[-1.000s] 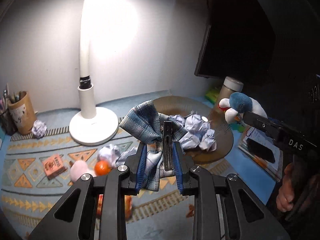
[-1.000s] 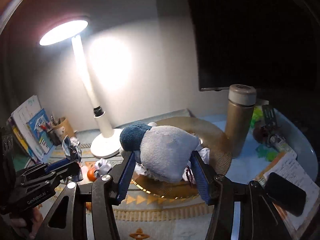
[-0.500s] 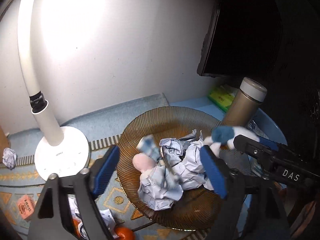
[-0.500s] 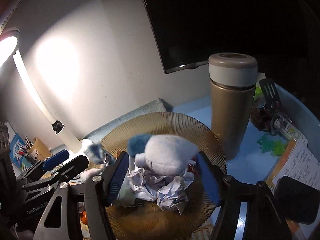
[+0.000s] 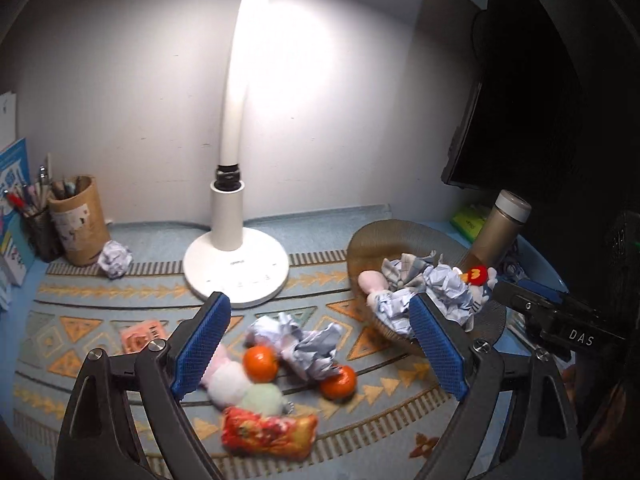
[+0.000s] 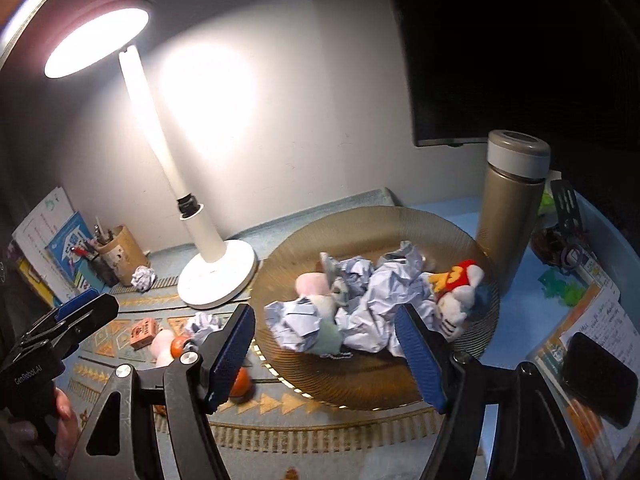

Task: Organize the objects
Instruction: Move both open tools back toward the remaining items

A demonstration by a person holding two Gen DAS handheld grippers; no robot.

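The left gripper (image 5: 320,346) is seen spread wide, its blue pads (image 5: 202,344) apart with nothing held or touched between them; it hangs above the patterned mat (image 5: 80,320). Framed between its fingers on the mat are crumpled paper (image 5: 304,340), two mandarins (image 5: 260,363), a pink plush toy (image 5: 224,380) and a red snack packet (image 5: 268,436). A white desk lamp (image 5: 236,264) is seen at 12 o'clock, and a lone paper ball (image 5: 115,258) lies at 10 o'clock beside a pen cup (image 5: 80,220).

The right gripper (image 6: 326,354) is caught with its jaws opening, and nothing is clasped between its pads (image 6: 420,360). It is held over the near rim of the amber glass plate (image 6: 360,384). Piled on that plate are crumpled paper balls (image 6: 384,292), a pink plush piece (image 6: 312,283) and a blue-and-white stuffed toy with a red crest (image 6: 460,292), the toy lying at 1 o'clock from the gripper, clear of the right pad. A gold thermos (image 6: 508,216) stands just behind the plate at 2 o'clock, and a black phone (image 6: 598,380) lies on a notebook at 3 o'clock. The left gripper's body is seen at 9 o'clock, gripped by a hand (image 6: 60,420)
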